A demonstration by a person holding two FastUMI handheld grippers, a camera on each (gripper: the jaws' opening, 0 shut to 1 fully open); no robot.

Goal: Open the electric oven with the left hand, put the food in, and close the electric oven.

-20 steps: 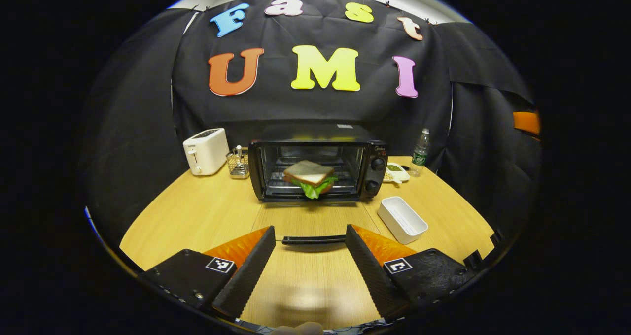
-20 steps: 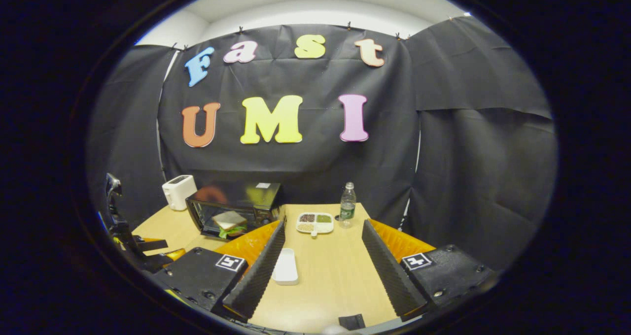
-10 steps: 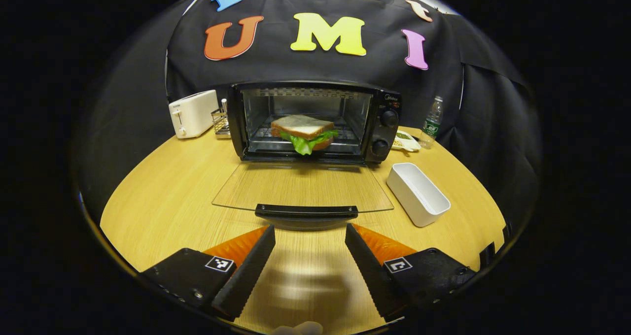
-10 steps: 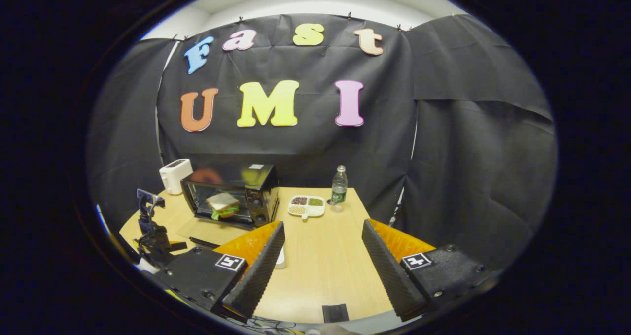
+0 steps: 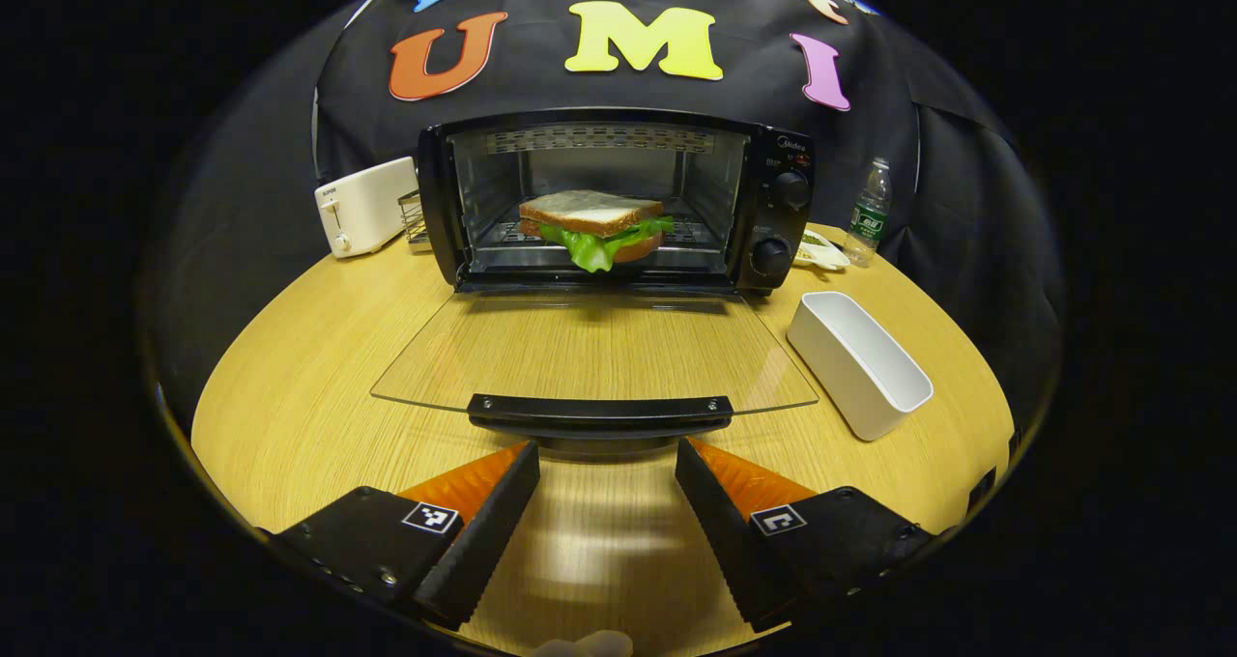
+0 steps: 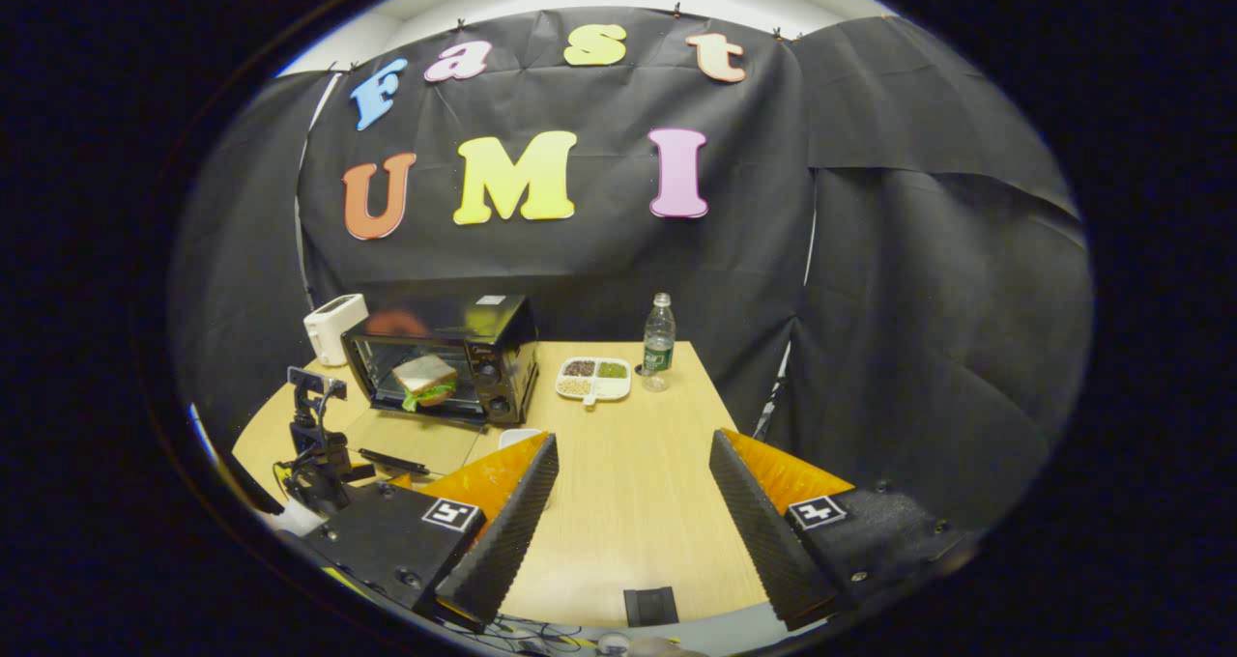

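Progress of the task. The oven [image 5: 618, 198] stands ahead of the left gripper [image 5: 607, 473] with its glass door [image 5: 594, 353] folded down flat toward the tool. The door's handle [image 5: 599, 411] lies just beyond the fingertips, level with the gap between them, and is not touched. The left gripper's jaws stand wide and hold nothing. The sandwich [image 5: 591, 227] rests on the rack inside the oven, straight ahead of the tool and beyond the door. Opening and loading thus appear complete; closing the door is what remains, and the gripper seems placed to lift the handle from below or in front.

The right gripper [image 6: 628, 488] is likewise spread wide and empty, held over bare tabletop well to the right of the oven, which lies ahead and to its left. The left tool's mount is probably the dark rig at the lower left of the right gripper view, though it is small there.

Surface and room. A wooden table [image 5: 290, 386] bears everything. A white tray [image 5: 860, 362] lies ahead and right of the left gripper, beside the door. A toaster [image 5: 362, 203] stands left of the oven; a bottle [image 5: 870, 213] and a divided dish [image 6: 592, 379] stand to its right. Black cloth forms the wall behind.
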